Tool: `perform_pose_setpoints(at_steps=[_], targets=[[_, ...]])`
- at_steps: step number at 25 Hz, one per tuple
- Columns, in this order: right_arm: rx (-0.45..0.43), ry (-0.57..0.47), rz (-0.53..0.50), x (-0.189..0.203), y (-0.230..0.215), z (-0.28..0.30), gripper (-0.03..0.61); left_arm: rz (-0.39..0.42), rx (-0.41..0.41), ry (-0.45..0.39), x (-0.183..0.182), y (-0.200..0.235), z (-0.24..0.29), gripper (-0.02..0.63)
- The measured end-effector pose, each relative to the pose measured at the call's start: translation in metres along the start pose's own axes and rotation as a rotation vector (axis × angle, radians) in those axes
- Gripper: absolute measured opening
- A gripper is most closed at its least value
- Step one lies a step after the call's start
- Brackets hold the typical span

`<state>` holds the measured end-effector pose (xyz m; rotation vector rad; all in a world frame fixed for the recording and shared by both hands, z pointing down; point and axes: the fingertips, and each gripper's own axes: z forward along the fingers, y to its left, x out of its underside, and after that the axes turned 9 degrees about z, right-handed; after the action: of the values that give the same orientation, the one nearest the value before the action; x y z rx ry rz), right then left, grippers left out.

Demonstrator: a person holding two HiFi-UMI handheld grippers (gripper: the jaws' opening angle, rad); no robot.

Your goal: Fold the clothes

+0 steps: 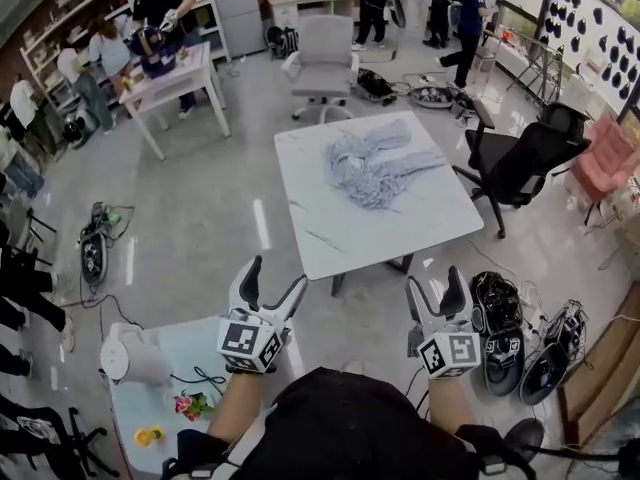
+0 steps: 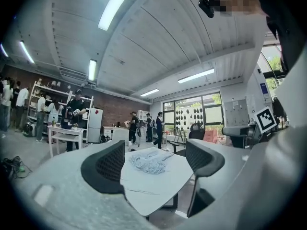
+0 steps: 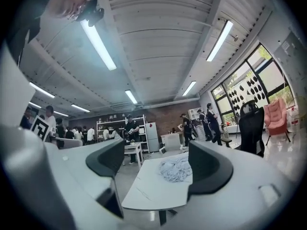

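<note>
A crumpled pale grey garment point(image 1: 377, 167) lies in a heap on the far right part of a white marble-look table point(image 1: 320, 233). The same garment point(image 2: 149, 161) shows between the jaws in the left gripper view, and the garment point(image 3: 176, 169) also in the right gripper view. My left gripper point(image 1: 273, 282) is held short of the table's near edge, jaws apart and empty. At the lower right my right gripper point(image 1: 434, 290) is likewise open with nothing in it. Both are well away from the garment.
Black office chair point(image 1: 525, 160) stands right of the table, a grey chair point(image 1: 325, 58) behind it. Shoes and cables point(image 1: 520, 343) lie on the floor at right. A small table with clutter point(image 1: 150, 388) is at lower left. People work at a white desk point(image 1: 175, 78) far left.
</note>
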<state>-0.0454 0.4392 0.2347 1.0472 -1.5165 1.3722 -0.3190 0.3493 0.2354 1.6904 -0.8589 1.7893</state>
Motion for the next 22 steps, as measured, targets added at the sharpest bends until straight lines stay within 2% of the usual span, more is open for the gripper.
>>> perform_pose_setpoints(at_steps=[6,11,22], targets=[[0.033,0.003,0.010,0.001,-0.033,0.015,0.363,0.032,0.047,0.041,0.007,-0.010,0.040,0.403],[0.074,0.050,0.010,0.016,-0.058,0.035,0.351,0.033,0.068,0.080,0.022,-0.004,0.072,0.399],[0.081,0.027,-0.029,0.007,-0.062,0.149,0.318,-0.005,0.101,0.048,0.041,0.076,0.172,0.393]])
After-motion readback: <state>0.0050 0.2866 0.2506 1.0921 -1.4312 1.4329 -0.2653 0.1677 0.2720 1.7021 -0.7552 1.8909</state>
